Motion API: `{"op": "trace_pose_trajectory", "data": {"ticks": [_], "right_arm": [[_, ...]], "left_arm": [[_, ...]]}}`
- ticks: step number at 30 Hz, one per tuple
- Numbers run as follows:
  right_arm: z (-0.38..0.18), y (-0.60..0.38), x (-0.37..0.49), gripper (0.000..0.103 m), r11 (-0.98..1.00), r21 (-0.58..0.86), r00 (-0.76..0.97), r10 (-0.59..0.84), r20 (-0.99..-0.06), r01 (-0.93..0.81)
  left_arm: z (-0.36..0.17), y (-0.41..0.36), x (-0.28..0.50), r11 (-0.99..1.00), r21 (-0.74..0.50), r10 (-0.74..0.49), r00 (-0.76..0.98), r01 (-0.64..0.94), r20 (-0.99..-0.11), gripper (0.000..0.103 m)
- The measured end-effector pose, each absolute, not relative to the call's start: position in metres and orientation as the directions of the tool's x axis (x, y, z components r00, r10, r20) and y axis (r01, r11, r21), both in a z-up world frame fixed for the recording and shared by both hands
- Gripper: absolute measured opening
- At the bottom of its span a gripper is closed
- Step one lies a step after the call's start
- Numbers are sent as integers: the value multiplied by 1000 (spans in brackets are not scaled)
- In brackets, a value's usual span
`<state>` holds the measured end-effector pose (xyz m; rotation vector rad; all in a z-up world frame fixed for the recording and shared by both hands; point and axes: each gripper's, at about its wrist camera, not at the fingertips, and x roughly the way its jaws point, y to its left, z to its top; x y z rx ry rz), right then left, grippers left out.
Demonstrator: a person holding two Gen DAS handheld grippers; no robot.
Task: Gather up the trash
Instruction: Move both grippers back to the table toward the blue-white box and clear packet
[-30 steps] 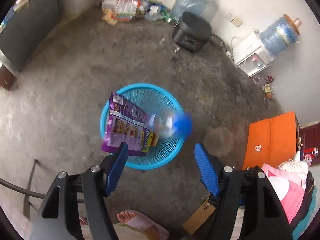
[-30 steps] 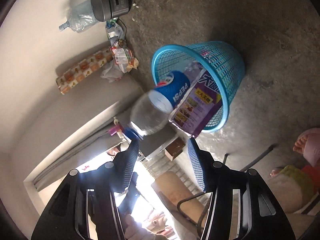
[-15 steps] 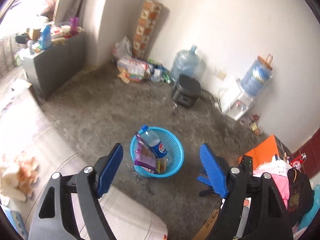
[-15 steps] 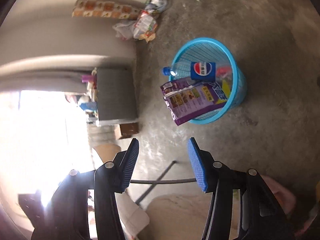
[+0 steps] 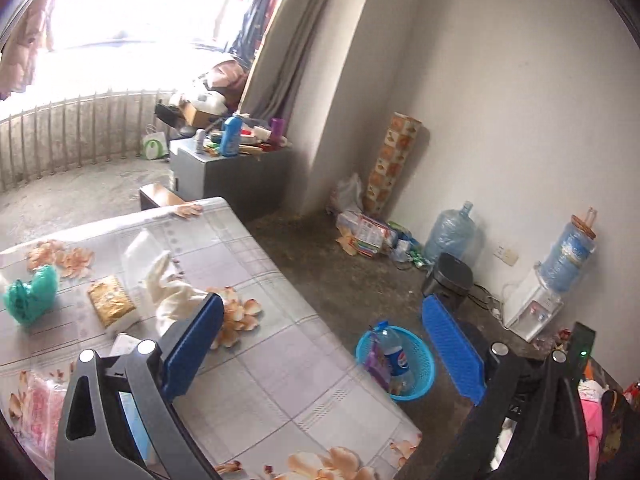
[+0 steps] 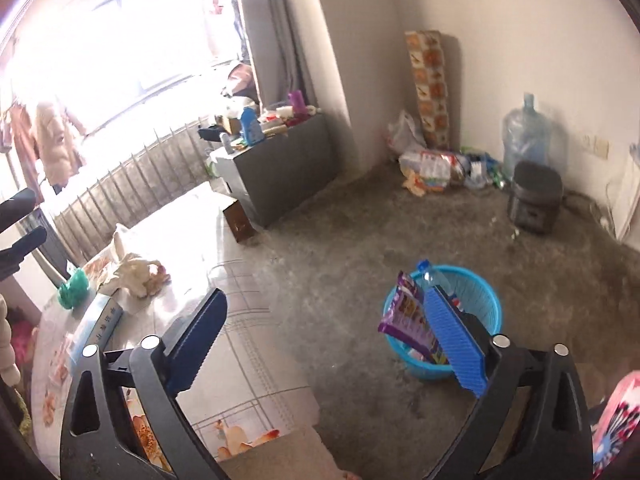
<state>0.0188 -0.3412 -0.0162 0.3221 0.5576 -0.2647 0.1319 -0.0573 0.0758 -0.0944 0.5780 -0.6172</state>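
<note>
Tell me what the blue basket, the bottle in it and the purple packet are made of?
The blue basket looks like moulded plastic: its wall is an open lattice you can see through. The bottle seems clear, thin plastic with a blue cap and a printed blue label. The purple packet looks like glossy plastic film; it is crinkled and catches the light.

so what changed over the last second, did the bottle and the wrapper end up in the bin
Yes. The pepsi bottle was let go and dropped into the blue basket, beside the purple wrapper. Both grippers, left and right, pulled up and away toward the table, their fingers just opening wide and empty. The basket stayed where it was.
</note>
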Motion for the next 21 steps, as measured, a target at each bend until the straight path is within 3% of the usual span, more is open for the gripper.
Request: {"op": "trace_pose_trajectory", "data": {"ticks": [4, 15, 21], "right_arm": [[-6, -311, 28, 95, 955, 162, 832, -124, -541, 247], [1, -244, 55, 93, 950, 313, 787, 203, -583, -14], [6, -206, 75, 84, 897, 430, 713, 365, -599, -99]], "left_arm": [[66, -22, 128, 888, -143, -445, 744, 436, -497, 97], [54, 121, 89, 978, -163, -199, 829, 132, -523, 97], [35, 157, 87, 973, -219, -186, 808, 72, -560, 97]]}}
